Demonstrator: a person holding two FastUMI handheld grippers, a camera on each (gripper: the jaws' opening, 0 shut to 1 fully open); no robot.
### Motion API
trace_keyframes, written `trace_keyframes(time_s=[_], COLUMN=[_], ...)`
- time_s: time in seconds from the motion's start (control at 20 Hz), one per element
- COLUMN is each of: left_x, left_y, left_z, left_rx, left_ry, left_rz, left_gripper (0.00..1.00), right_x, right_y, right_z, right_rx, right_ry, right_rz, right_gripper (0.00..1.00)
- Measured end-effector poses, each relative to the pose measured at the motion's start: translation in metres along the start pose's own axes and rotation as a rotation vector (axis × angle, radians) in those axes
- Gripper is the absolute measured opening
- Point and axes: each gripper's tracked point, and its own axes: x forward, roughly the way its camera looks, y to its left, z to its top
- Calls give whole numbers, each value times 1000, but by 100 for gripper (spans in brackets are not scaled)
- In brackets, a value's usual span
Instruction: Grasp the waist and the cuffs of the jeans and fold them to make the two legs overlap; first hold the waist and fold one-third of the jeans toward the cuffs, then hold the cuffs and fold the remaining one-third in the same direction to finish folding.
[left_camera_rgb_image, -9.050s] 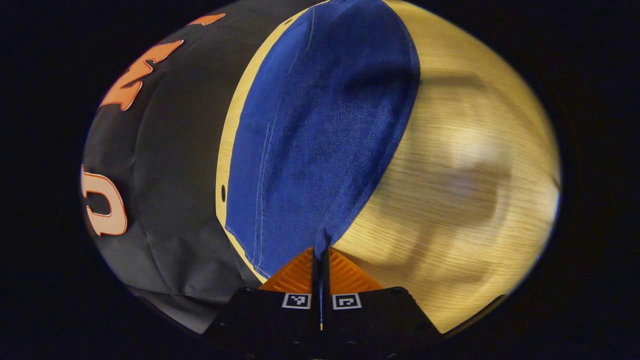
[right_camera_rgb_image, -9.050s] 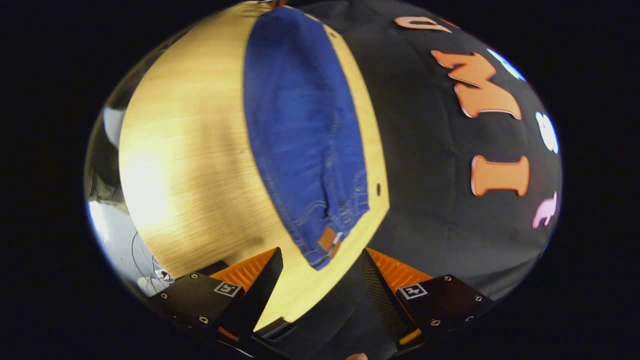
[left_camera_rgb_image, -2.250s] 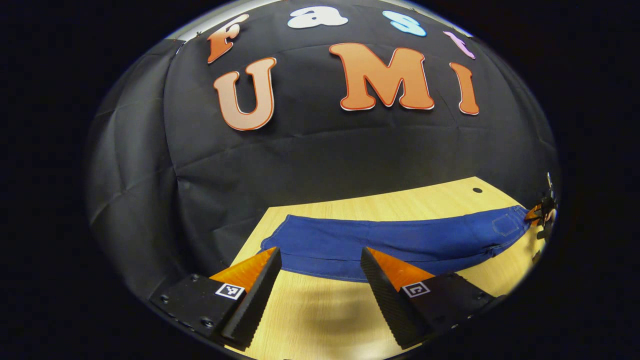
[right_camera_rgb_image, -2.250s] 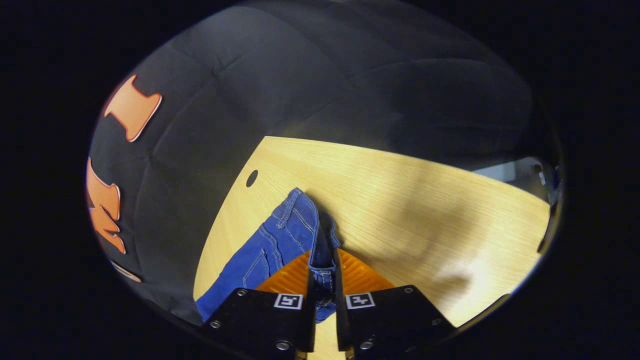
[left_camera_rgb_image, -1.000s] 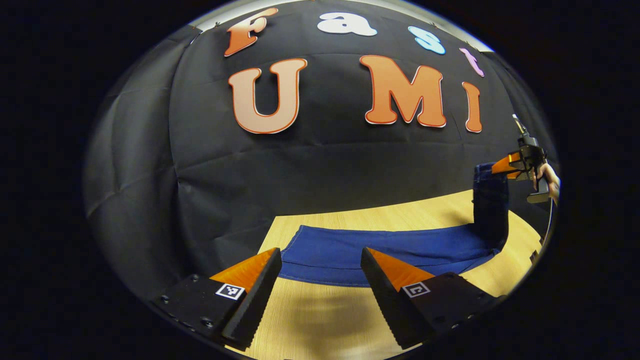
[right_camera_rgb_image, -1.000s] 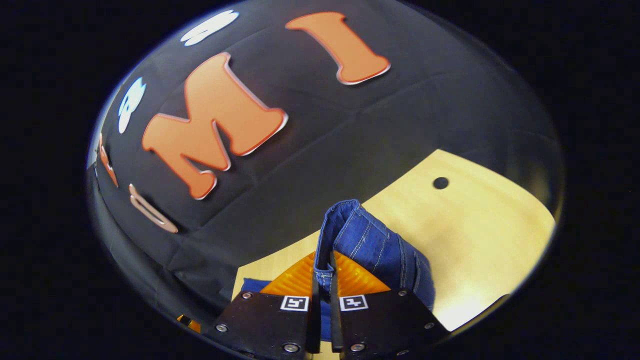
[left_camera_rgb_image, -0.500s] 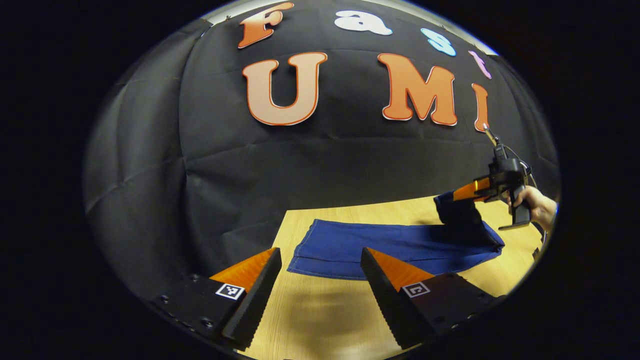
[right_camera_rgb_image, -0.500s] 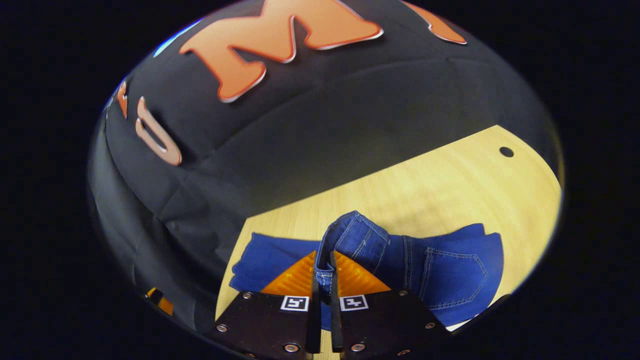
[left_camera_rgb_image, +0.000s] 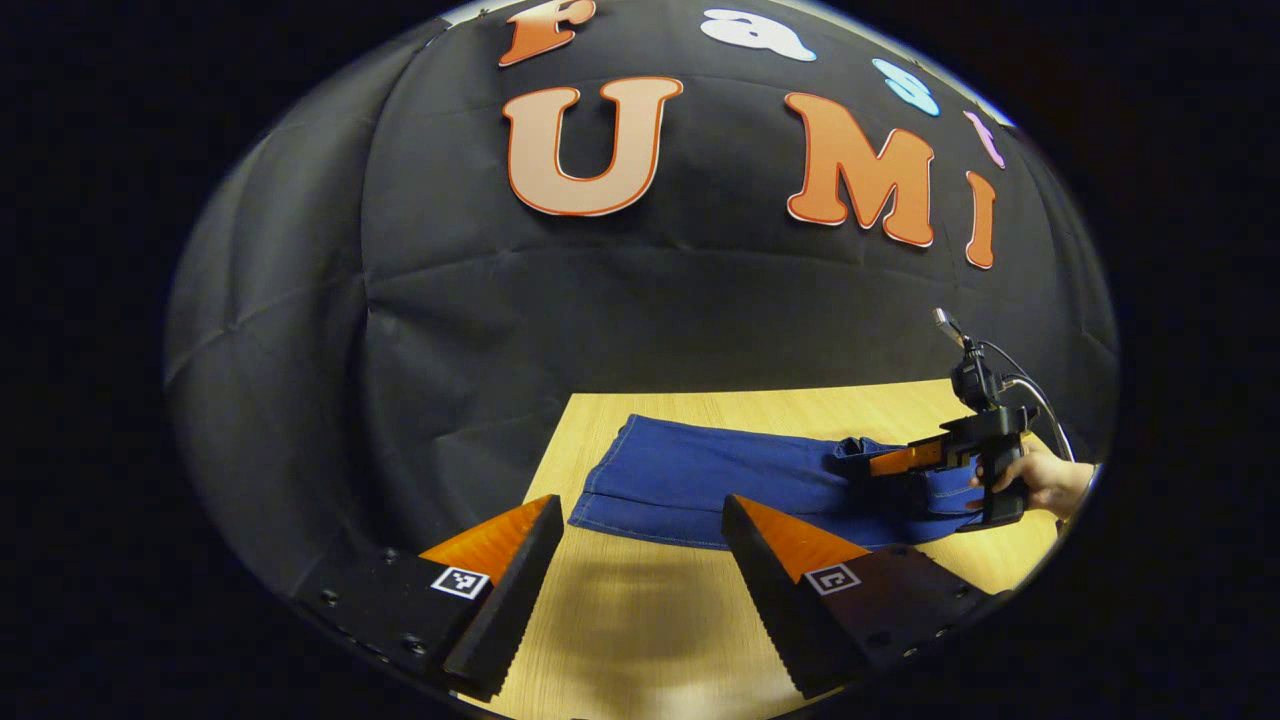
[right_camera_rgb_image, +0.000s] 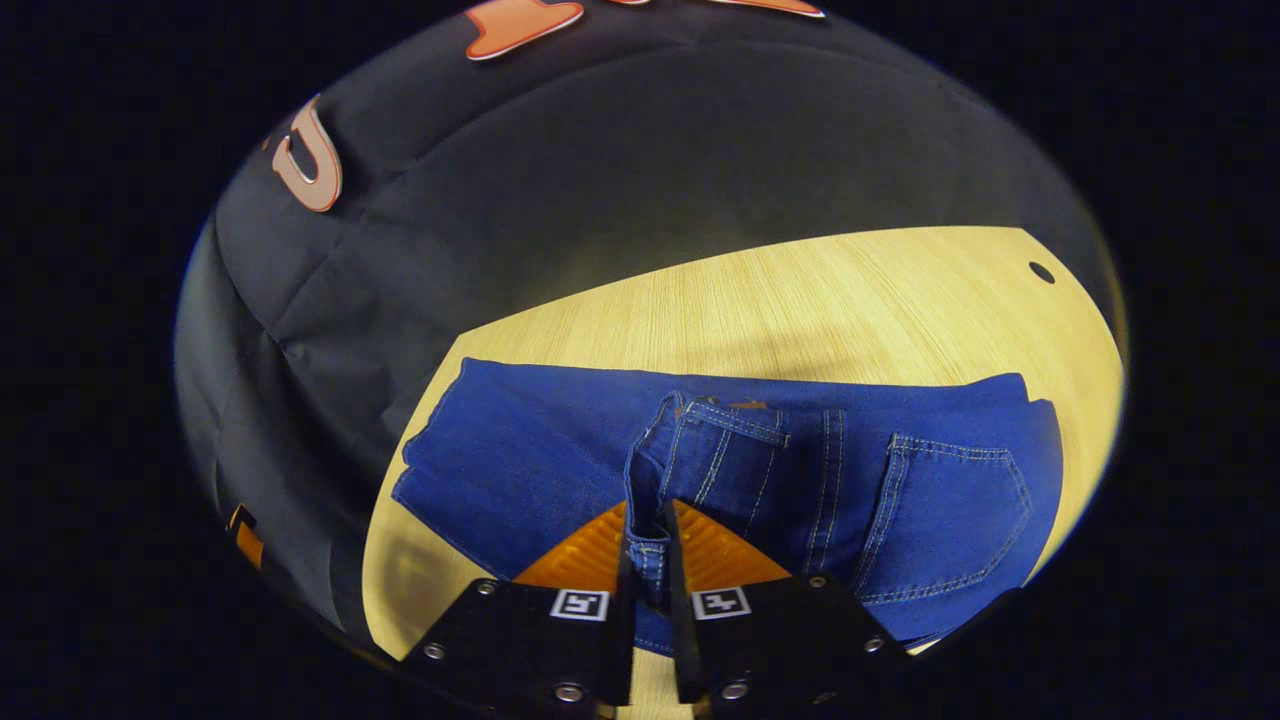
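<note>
Jeans waist is pinched in the right claw, whose two fingers are clenched on the waistband edge and carry it over the legs toward the cuffs. In the right gripper view the waist section lies turned over with a back pocket facing up, spread across the leg fabric on the wooden bench; the fold line sits at the far right of the garment.

Because the claw grips only a narrow bite at one point of the waistband, the rest of the band could sag or curl under when it is set down, leaving the folded third bunched rather than flat (the fabric near the fingers already stands up in a small ridge). Releasing too high would likely let the denim flop back or land skewed, so that the edges no longer line up with the legs below. Dragging the waist too far could pull the lower layer along the smooth bench and shift the whole garment.

Farther out, the left claw hangs released above the bench just short of the cuffs, holding nothing. From its view the right claw and the hand behind it appear low over the jeans. With the cuffs unpinned, nothing anchors that end against such a drag.
</note>
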Motion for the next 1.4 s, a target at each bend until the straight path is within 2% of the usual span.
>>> trace_keyframes(time_s=[0.2,0.4,0.7,0.8,0.95,1.1,1.3,1.35,1.4], left_x=[7,28,98,124,161,189,207,203,202], left_y=[2,19,27,30,48,74,73,73,70], left_z=[4,3,-23,-41,-58,-79,-94,-94,-96], left_rx=[-24,-60,-208,-302,-431,-468,-641,-653,-659], left_ry=[7,21,134,201,278,333,379,390,399], left_rz=[8,35,-15,-48,-36,2,-23,-22,-24], left_gripper=[98,99,98,98,98,98,98,96,98], right_x=[-22,-56,-104,-112,-114,-113,-112,-112,-112], right_y=[-22,-33,-70,-76,-78,-82,-85,-85,-85], right_z=[14,34,58,61,61,59,60,60,60], right_rx=[-52,-122,-228,-221,-196,-190,-175,-167,-156], right_ry=[-20,-53,-101,-105,-105,-99,-94,-93,-90], right_rz=[-43,-64,-105,-104,-99,-108,-127,-130,-127], right_gripper=[79,97,97,98,98,98,98,98,97])
